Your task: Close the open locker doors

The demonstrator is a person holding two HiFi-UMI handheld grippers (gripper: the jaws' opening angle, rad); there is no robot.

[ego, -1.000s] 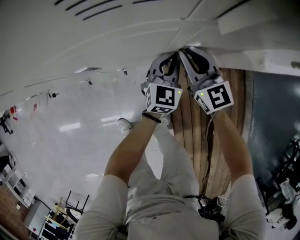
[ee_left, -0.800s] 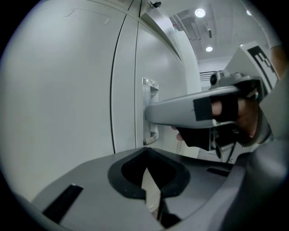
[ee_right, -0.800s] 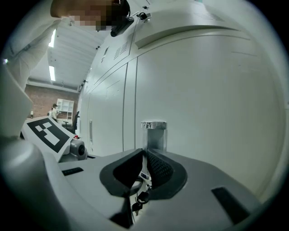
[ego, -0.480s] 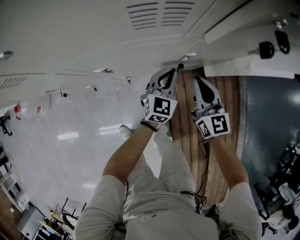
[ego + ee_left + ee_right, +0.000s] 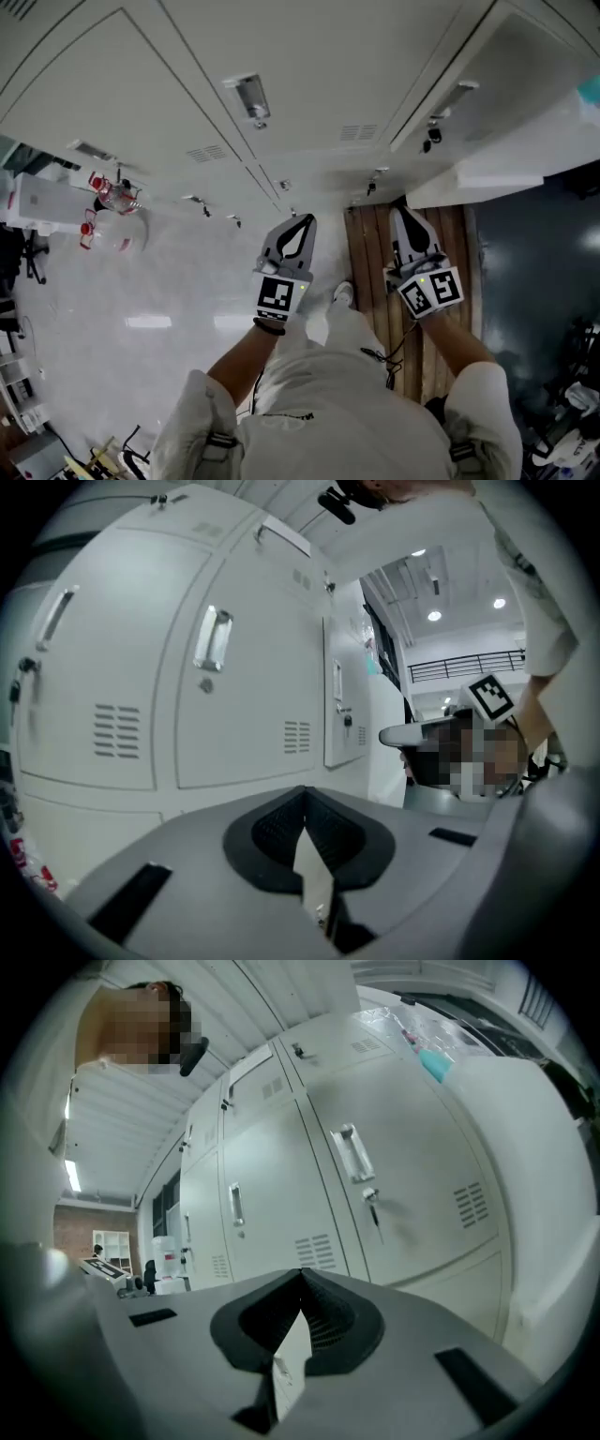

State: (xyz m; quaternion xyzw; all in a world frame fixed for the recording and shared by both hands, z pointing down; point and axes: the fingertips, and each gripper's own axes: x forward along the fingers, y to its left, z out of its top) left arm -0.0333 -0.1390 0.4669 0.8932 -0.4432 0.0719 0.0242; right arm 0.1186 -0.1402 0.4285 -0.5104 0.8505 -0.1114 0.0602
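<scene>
- Facing a row of lockers [image 5: 187, 112], both claws hover level in front of it, clear of every surface.
- Left claw [image 5: 298, 221]: clenched tip to tip, with nothing between its ribbed black pads [image 5: 268, 832].
- Right claw [image 5: 401, 212]: likewise clenched and empty.
- Door [image 5: 525, 94]: at the right end of the row, ahead of the right claw. Its handle-side edge seems to stand slightly proud of its neighbour, so it is judged ajar. The gap itself is hard to confirm.
- Handling, as judged: thin painted sheet metal, stiff and light, swinging freely on its hinge. A flat push should suffice, with no grasp needed.
- Contact site: the plain panel beside the handle [image 5: 349, 1152], on the free edge and far from the hinge. Avoid the key [image 5: 375, 1211], which protrudes below the handle and could bend.
- Surfaces: smooth, pale grey and semi-gloss, probably slippery under a closed tip.
- Shapes: flat rectangular panels with louvred vents [image 5: 469, 1206] and bright metal bar handles.
</scene>
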